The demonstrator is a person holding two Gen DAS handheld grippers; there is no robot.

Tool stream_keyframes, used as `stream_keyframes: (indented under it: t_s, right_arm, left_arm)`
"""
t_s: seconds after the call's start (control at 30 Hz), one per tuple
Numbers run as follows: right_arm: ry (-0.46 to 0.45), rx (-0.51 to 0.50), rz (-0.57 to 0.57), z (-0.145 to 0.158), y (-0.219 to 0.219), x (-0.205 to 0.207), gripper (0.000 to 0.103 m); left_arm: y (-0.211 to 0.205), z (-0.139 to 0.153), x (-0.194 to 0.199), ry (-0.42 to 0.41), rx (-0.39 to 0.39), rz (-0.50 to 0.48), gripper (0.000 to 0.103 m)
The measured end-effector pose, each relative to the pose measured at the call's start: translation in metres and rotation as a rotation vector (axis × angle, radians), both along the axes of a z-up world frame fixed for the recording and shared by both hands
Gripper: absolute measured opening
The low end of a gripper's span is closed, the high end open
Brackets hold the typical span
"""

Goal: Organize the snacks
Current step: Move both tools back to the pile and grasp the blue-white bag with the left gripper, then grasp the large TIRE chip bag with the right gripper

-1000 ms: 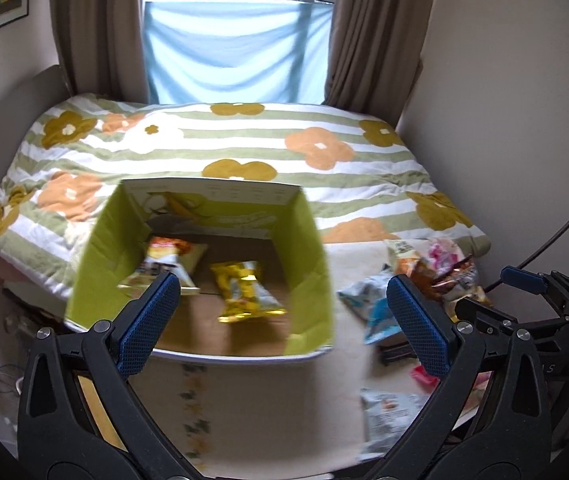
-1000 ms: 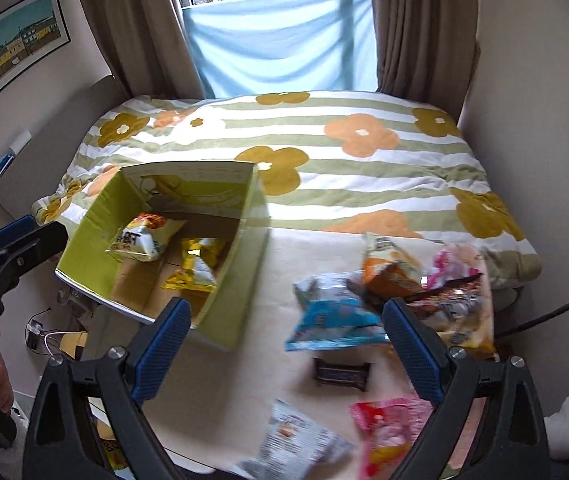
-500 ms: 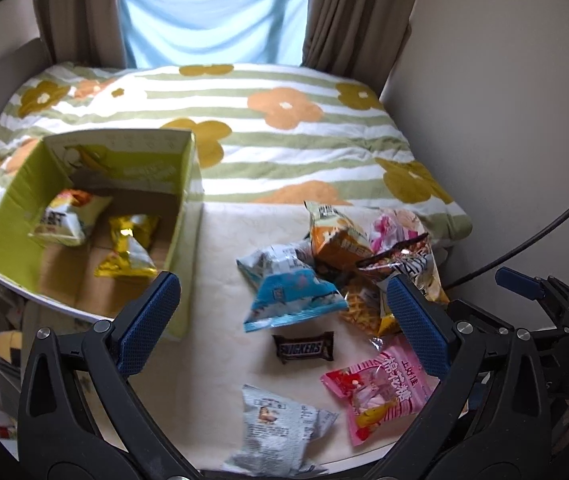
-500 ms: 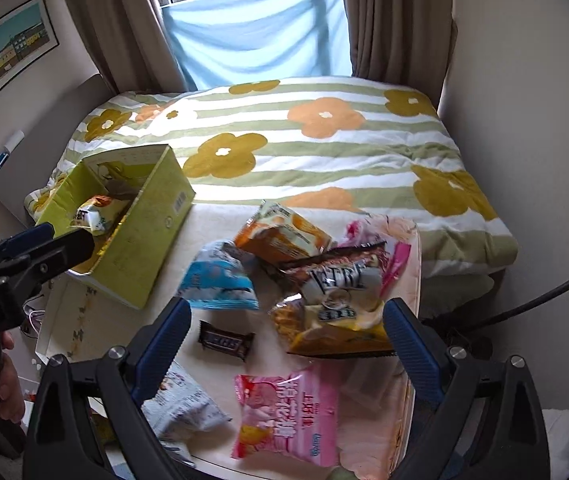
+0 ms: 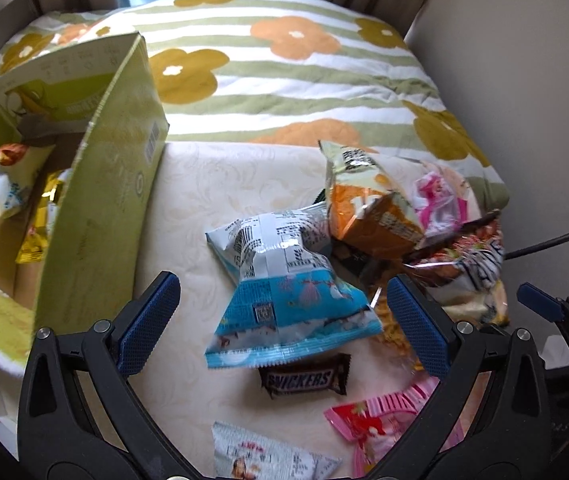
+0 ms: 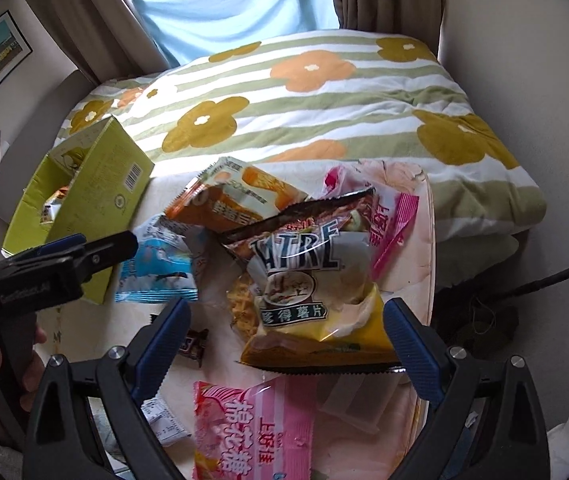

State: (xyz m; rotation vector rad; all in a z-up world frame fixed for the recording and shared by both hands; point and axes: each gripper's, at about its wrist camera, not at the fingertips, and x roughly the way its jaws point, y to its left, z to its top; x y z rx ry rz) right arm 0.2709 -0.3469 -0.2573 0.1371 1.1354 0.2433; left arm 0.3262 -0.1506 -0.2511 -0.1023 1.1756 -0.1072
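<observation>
A green cardboard box [image 5: 96, 208] stands at the left of a cream table and holds two snack packs [image 5: 0, 184]. It also shows in the right wrist view [image 6: 96, 196]. My left gripper [image 5: 282, 324] is open, with a blue snack bag [image 5: 284, 312] lying between its fingers. My right gripper [image 6: 284, 344] is open over a yellow-brown chips bag [image 6: 308, 292]. An orange bag [image 5: 372, 208], a Snickers bar [image 5: 304, 378] and pink packs [image 6: 252, 428] lie around. The left gripper's tip shows in the right wrist view [image 6: 84, 252].
A bed with a striped flower blanket [image 5: 304, 72] lies just behind the table. A wall [image 6: 544, 60] closes the right side. A black cable [image 6: 544, 280] runs at the right. A grey-white pack [image 5: 268, 460] lies at the table's near edge.
Both grippers have swung right from the box and moved down close to the snack pile. The left one is now around the blue bag, the right one over the chips bag.
</observation>
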Motion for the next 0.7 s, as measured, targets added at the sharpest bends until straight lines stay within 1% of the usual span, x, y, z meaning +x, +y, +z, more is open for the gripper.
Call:
stream_keyframes:
  t_s: [0.03, 0.13, 0.23, 0.27, 0.3, 0.33, 0.37, 0.43, 0.47, 0.5, 0.57, 0.7]
  right_arm:
    - [0.006, 0.003, -0.001, -0.003, 0.000, 0.003, 0.096]
    - [0.019, 0.012, -0.003, -0.012, -0.002, 0.009, 0.096]
    - [0.019, -0.011, 0.004, -0.016, -0.001, 0.013, 0.096]
    - [0.022, -0.015, 0.005, -0.018, 0.000, 0.015, 0.096]
    - [0.029, -0.016, 0.005, -0.020, -0.001, 0.017, 0.096]
    - [0.034, -0.016, 0.003, -0.021, 0.000, 0.017, 0.096]
    - [0.037, -0.016, 0.001, -0.023, -0.001, 0.018, 0.096]
    - [0.043, -0.019, 0.001, -0.025, -0.001, 0.019, 0.096]
    - [0.044, -0.022, 0.001, -0.026, -0.001, 0.019, 0.096]
    - [0.045, -0.023, 0.001, -0.026, -0.001, 0.019, 0.096]
    - [0.050, -0.017, -0.003, -0.027, -0.002, 0.020, 0.096]
    - [0.059, -0.021, -0.006, -0.030, -0.002, 0.020, 0.096]
  left_arm:
    - [0.001, -0.005, 0.004, 0.005, 0.006, 0.011, 0.103]
    - [0.002, -0.024, 0.017, 0.048, -0.013, 0.023, 0.103]
    - [-0.001, -0.038, 0.025, 0.081, -0.013, 0.013, 0.101]
    - [-0.002, -0.041, 0.026, 0.087, -0.009, 0.010, 0.095]
    - [-0.004, -0.045, 0.028, 0.094, -0.006, 0.007, 0.082]
    - [-0.005, -0.048, 0.029, 0.102, -0.008, 0.007, 0.077]
    - [-0.004, -0.050, 0.029, 0.113, -0.033, 0.008, 0.074]
    - [-0.003, -0.053, 0.029, 0.120, -0.055, 0.016, 0.070]
    - [-0.003, -0.053, 0.029, 0.119, -0.058, 0.013, 0.065]
    - [-0.004, -0.052, 0.029, 0.118, -0.049, 0.010, 0.063]
    - [-0.006, -0.052, 0.029, 0.117, -0.037, 0.002, 0.061]
    - [-0.002, -0.050, 0.029, 0.122, -0.050, 0.005, 0.058]
